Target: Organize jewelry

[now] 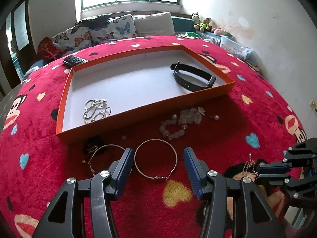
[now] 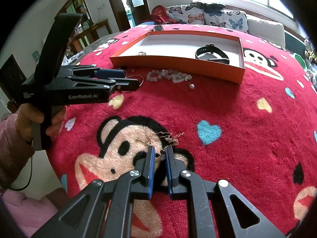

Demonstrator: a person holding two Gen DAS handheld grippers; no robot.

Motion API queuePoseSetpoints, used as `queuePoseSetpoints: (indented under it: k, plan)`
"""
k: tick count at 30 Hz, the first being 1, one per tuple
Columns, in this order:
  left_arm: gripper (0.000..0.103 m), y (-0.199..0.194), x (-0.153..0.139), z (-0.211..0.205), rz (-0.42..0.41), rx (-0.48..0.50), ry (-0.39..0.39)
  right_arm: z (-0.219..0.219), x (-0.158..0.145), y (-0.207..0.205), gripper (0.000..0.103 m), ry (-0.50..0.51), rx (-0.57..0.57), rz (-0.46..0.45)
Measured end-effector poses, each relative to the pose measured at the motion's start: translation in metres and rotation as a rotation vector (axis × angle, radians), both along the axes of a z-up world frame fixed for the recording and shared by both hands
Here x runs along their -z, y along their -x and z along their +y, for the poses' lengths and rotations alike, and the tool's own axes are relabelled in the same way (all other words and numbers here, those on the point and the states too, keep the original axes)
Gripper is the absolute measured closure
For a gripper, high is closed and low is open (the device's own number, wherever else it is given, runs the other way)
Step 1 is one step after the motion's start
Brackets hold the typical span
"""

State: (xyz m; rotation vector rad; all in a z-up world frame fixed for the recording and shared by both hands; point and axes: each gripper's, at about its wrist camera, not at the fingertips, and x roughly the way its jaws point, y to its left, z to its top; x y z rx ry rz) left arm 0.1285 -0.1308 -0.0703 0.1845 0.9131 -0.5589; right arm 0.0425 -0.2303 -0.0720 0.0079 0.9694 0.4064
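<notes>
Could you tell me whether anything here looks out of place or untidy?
Yes. The pale bead bracelets lie in a tangled heap on the red blanket just outside the orange tray, with loose beads strayed beside them. The gold chain at the right tool is bunched up too.

Red blanket [image 1: 227,130]: orange tray [image 1: 146,110], bangles [image 1: 155,161], beads [image 1: 178,123].

Left tongs [image 1: 158,159] half open, tilted downward; right tongs [image 2: 158,154] nearly closed, likewise tilted downward.
</notes>
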Motion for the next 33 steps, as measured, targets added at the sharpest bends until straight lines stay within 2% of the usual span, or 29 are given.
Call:
queuePoseSetpoints:
  k: [7, 21, 25, 33]
  plan:
    - [0.047, -0.01, 0.003, -0.001, 0.018, 0.03, 0.031, -0.001, 0.0, 0.0, 0.09, -0.005, 0.002, 0.003]
    - [0.047, -0.002, 0.012, -0.01, -0.007, 0.058, -0.054, -0.001, -0.003, 0.003, 0.09, 0.003, 0.004, -0.005]
    - [0.05, 0.004, 0.011, -0.013, -0.026, 0.057, -0.076, -0.003, -0.01, 0.006, 0.09, -0.004, 0.013, -0.017]
    - [0.052, 0.018, -0.003, -0.006, -0.036, 0.045, -0.024, -0.012, -0.032, 0.008, 0.09, -0.037, 0.027, -0.048]
